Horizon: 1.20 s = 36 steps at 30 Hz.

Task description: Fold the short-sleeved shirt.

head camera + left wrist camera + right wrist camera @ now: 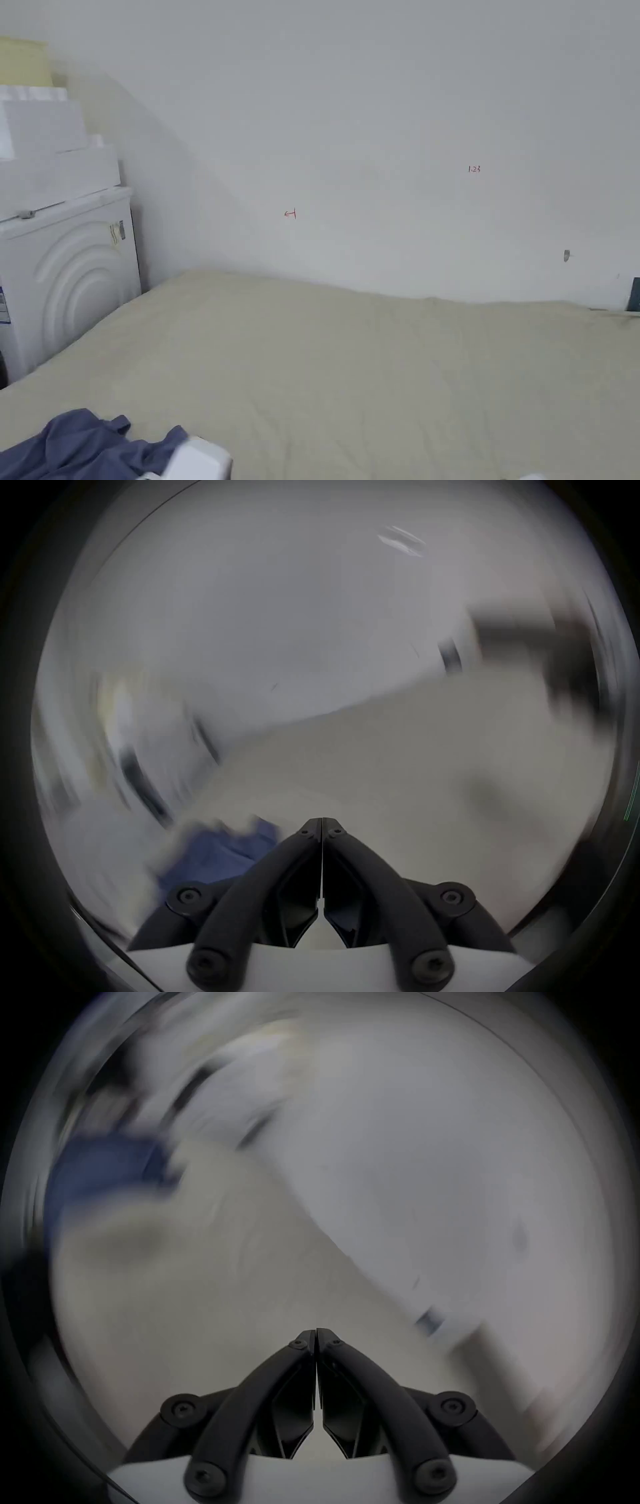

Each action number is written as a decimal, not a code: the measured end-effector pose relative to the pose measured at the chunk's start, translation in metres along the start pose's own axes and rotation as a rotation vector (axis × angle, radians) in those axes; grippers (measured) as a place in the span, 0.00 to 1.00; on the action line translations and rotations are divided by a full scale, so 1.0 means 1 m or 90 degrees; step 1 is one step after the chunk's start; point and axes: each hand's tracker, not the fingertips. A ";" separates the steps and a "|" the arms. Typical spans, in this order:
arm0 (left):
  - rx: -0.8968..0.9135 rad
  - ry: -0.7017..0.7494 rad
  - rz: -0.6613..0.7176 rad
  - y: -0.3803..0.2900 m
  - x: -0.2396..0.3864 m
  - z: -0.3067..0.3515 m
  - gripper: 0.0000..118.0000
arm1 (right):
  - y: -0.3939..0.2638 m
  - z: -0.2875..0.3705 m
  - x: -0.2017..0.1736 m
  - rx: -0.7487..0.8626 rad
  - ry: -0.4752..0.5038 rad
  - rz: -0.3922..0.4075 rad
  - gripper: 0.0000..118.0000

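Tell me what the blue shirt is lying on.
The crumpled blue shirt lies on a pale beige sheet that covers a broad flat surface reaching the wall. What is beneath the sheet is hidden. Both tools, left and right, are shut and empty.

Soft, even light falls across the head view, sharp throughout, with a diagonal shadow on the wall (169, 206); both gripper views are dim, motion-smeared and fisheye-vignetted.
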 end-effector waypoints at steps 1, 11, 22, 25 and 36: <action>0.006 -0.021 0.117 0.004 -0.014 0.002 0.01 | -0.003 0.004 0.012 0.011 0.018 -0.135 0.00; 0.009 -0.003 0.038 -0.005 -0.016 0.008 0.01 | -0.019 -0.004 0.016 0.001 0.037 -0.215 0.00; -0.033 0.005 0.031 -0.021 -0.035 0.005 0.01 | -0.025 -0.001 0.006 -0.008 0.049 -0.183 0.00; -0.092 0.063 -0.023 -0.040 -0.066 0.002 0.06 | -0.042 0.016 0.001 -0.025 0.098 -0.181 0.00; -0.233 0.154 -0.032 -0.043 -0.198 -0.085 0.16 | -0.069 0.003 -0.024 -0.091 0.107 -0.202 0.00</action>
